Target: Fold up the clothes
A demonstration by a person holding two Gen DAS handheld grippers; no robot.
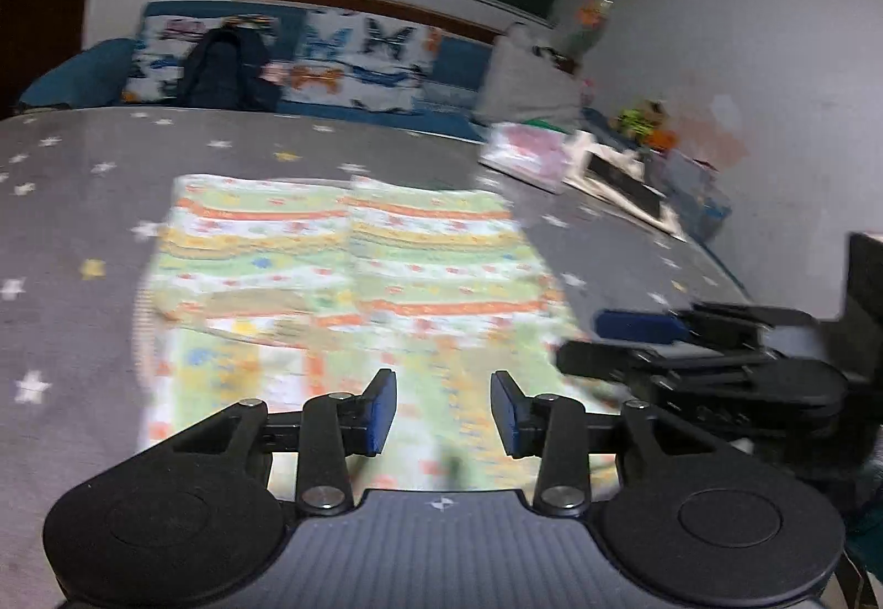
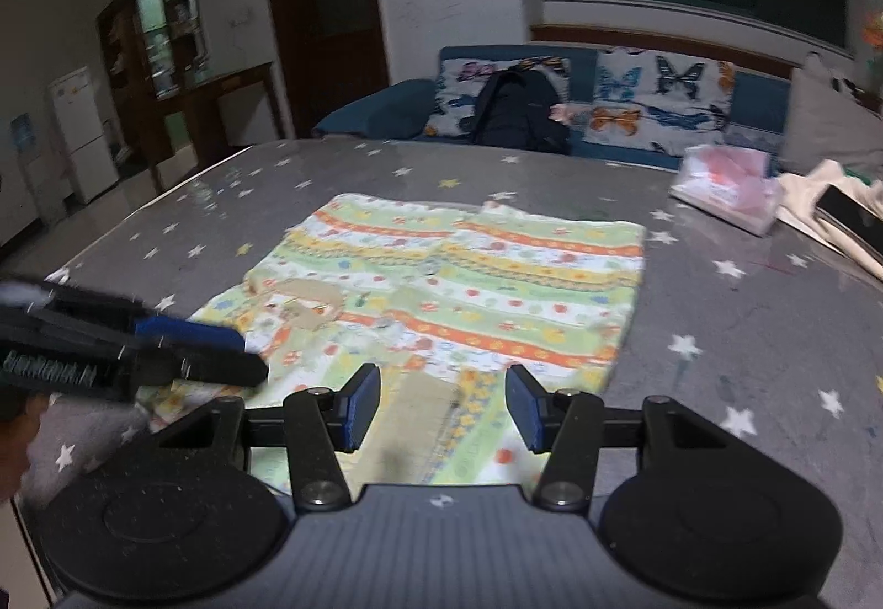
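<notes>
A child's garment (image 1: 353, 256) (image 2: 485, 272) with green, orange and yellow flowered stripes lies flat on the grey star-patterned table cover (image 1: 72, 201) (image 2: 745, 322), its near part folded over itself. My left gripper (image 1: 444, 410) hovers over the garment's near edge with its blue pads apart and nothing pressed between them. It also shows from the side as the left gripper (image 2: 232, 355) at the garment's near-left corner. My right gripper (image 2: 444, 407) stands open over the near edge, with only cloth below it. In the left wrist view the right gripper (image 1: 601, 341) enters from the right.
A pink plastic bag (image 2: 728, 195) and a cream tote bag (image 2: 828, 212) with a dark flat device on it lie at the far right of the table. Behind stand a blue sofa (image 2: 381, 112), butterfly cushions (image 2: 662, 101) and a dark backpack (image 2: 521, 110). The table's left edge (image 2: 182, 184) drops to the floor.
</notes>
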